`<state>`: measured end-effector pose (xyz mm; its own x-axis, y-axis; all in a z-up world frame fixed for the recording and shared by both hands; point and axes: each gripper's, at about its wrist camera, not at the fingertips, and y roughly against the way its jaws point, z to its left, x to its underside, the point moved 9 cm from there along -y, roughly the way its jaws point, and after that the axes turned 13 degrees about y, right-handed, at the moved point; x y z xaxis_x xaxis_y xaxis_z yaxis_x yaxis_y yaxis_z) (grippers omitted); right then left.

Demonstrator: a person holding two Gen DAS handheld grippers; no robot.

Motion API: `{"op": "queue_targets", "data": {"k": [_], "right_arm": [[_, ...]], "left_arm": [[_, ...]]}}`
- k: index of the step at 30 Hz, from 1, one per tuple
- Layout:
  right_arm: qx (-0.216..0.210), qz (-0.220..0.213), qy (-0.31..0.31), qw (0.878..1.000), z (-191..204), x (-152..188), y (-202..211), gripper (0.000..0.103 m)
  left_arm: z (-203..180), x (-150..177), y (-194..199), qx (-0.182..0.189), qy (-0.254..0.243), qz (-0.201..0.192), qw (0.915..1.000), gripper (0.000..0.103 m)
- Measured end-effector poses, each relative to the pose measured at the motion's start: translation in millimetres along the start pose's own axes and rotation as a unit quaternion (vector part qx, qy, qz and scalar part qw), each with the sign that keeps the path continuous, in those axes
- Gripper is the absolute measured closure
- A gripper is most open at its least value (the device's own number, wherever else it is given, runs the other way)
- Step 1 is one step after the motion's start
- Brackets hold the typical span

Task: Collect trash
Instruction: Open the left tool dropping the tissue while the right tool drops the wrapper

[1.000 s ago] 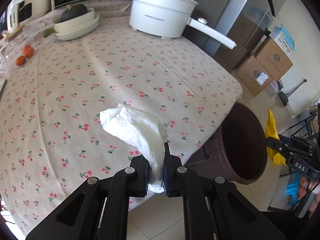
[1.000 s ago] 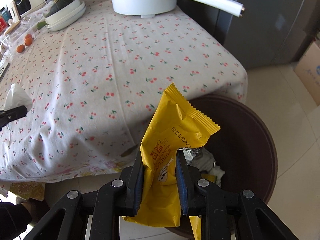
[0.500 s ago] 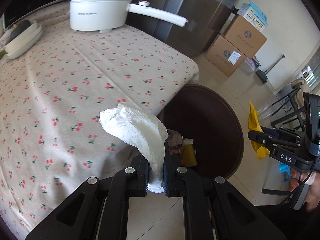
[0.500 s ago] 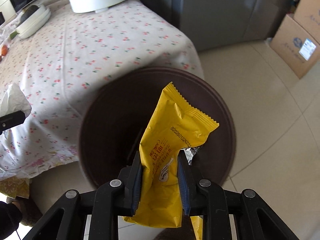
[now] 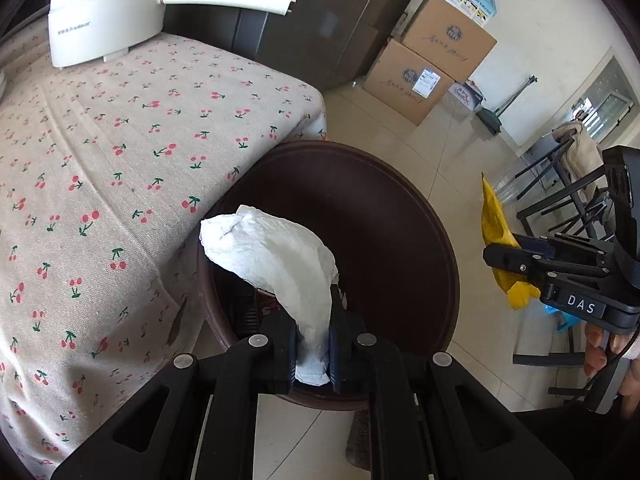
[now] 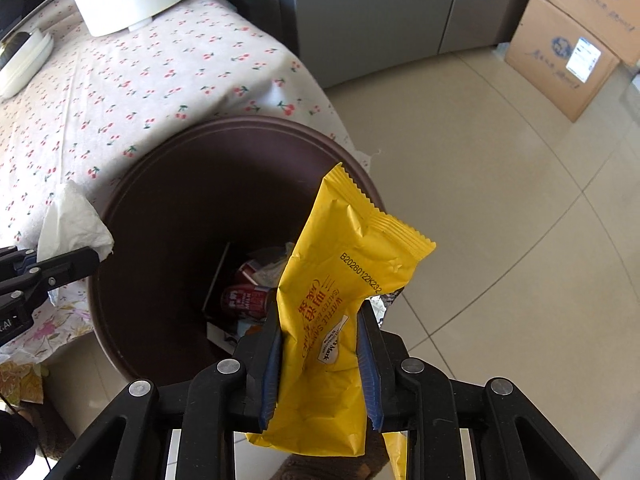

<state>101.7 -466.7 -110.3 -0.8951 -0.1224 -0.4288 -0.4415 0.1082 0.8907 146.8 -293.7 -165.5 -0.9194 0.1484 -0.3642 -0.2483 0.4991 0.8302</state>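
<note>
My left gripper [image 5: 313, 320] is shut on a crumpled white tissue [image 5: 276, 260] and holds it over the near rim of a dark brown trash bin [image 5: 404, 208]. My right gripper [image 6: 320, 320] is shut on a yellow snack wrapper [image 6: 344, 280] and holds it above the bin [image 6: 132, 216], which has a red can and other trash at its bottom. The right gripper [image 5: 504, 258] with the wrapper [image 5: 496, 240] shows at the right of the left wrist view. The left gripper [image 6: 94, 256] with the tissue [image 6: 70, 224] shows at the left of the right wrist view.
The bin stands on the tiled floor against a table with a cherry-print cloth [image 5: 100, 140]. A white electric pot [image 5: 104, 16] with a long handle sits at the table's far side. Cardboard boxes [image 5: 432, 64] and a dark cabinet stand behind; metal frames are at right.
Both grippers have moved from over the table to above the bin, still holding the tissue and the wrapper. The bin's inside now shows.
</note>
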Motion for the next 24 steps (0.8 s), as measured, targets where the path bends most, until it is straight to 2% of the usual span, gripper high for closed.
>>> {"op": "queue_targets", "data": {"k": [2, 4, 6, 24], "right_arm": [[0.001, 0.000, -0.001, 1.000, -2.3, -0.6, 0.0, 0.072], [0.002, 0.001, -0.001, 1.000, -3.0, -1.5, -0.9, 0.072], [0.004, 0.002, 0.000, 1.000, -2.3, -2.4, -2.1, 0.072], [0.006, 0.002, 0.016, 1.000, 31.7, -25.4, -8.4, 0.068]], "left_arm": [[6.6, -2.4, -0.6, -0.029, 0.000, 0.000, 0.9996, 0.070], [14.5, -4.9, 5.3, -0.050, 0.005, -0.012, 0.9986, 0.040], [23.3, -8.3, 13.7, -0.059, 0.012, -0.024, 0.9979, 0.032], [93.9, -5.2, 81.9, -0.119, 0.039, -0.068, 0.9898, 0.015]]}}
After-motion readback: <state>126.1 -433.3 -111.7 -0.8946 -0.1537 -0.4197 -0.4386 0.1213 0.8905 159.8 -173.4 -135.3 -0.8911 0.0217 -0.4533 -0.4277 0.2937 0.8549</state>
